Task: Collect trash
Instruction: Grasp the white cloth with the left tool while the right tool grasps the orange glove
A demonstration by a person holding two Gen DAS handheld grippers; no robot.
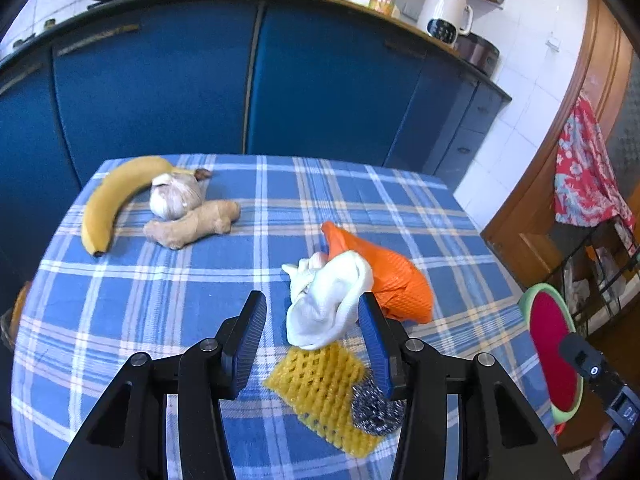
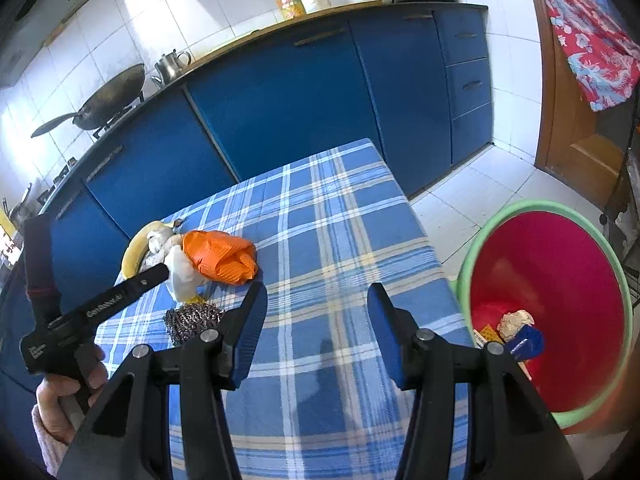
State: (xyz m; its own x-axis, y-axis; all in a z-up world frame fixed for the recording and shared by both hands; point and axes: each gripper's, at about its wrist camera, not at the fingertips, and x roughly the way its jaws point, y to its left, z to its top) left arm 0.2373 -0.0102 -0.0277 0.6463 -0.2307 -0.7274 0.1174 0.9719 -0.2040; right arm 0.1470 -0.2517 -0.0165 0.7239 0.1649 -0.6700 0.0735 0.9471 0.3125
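On the blue plaid table (image 1: 160, 320) lie a crumpled white cloth (image 1: 324, 304), an orange glove (image 1: 388, 276), a yellow foam net (image 1: 324, 392) and a steel scourer (image 1: 372, 408). My left gripper (image 1: 312, 320) is open, its fingers on either side of the white cloth, just above it. My right gripper (image 2: 316, 312) is open and empty over the table's right part. The red bin with a green rim (image 2: 552, 304) stands on the floor to the right, with some trash inside. The orange glove (image 2: 220, 256), white cloth (image 2: 180, 276) and scourer (image 2: 192, 320) also show in the right wrist view.
A banana (image 1: 108, 204), a garlic bulb (image 1: 176, 200) and a ginger root (image 1: 192, 224) lie at the table's far left. Blue kitchen cabinets (image 1: 160, 88) stand behind the table. The bin (image 1: 554, 352) shows past the table's right edge. A floral cloth (image 1: 588, 176) hangs at right.
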